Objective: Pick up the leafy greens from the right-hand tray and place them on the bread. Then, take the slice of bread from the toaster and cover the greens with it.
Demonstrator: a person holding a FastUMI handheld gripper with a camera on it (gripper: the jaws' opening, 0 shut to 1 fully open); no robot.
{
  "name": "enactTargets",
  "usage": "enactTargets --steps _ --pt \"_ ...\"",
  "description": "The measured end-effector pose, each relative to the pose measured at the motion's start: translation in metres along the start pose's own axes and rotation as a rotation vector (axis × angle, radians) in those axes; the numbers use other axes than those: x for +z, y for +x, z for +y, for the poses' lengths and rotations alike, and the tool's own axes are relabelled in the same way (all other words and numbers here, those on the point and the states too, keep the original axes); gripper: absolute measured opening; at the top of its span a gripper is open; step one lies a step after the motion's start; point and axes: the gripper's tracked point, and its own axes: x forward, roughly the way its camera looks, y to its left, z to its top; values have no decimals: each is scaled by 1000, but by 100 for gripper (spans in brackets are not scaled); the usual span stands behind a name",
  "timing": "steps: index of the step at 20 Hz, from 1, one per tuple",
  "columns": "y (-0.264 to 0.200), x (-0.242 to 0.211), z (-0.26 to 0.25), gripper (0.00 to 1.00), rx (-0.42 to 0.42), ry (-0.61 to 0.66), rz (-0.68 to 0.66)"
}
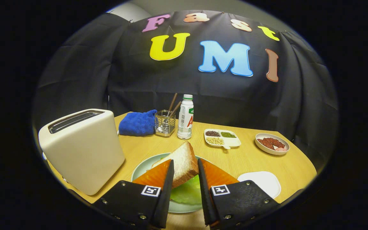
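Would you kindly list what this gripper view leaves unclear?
- Lower slice under the green leafy lettuce: hidden by lettuce and gripper fingers.
- Toaster slots of the cream toaster: interior too dark.
- Whether both fingers press the tilted white bread slice: contact hidden.
- Pale green round plate: near rim covered.

Black cloth wall [184,86], light wooden table [254,159]

Hand-held gripper [185,167]: fingers closed on bread slice [184,163], slice tilted above pale green plate [139,171]
Leafy greens [187,191]: on plate, under slice, between fingers
Toaster [81,148]: cream, left of plate, slots up
Blue cloth [137,123], wire utensil holder [165,123], white bottle [185,117]: row at back of tabletop [254,159]
Divided dish of beans [222,138], bowl of red pieces [272,143]: right rear
White tray [262,182]: just right of fingers
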Motion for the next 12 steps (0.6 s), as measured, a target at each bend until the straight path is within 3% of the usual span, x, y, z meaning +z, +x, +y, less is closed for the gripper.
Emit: enactTargets --steps 6,8,12 --pt "5 -10 -15 46 -33 -2 21" --pt "5 -11 -19 52 -40 9 19" --pt "-4 7 -28 52 -43 44 -55"
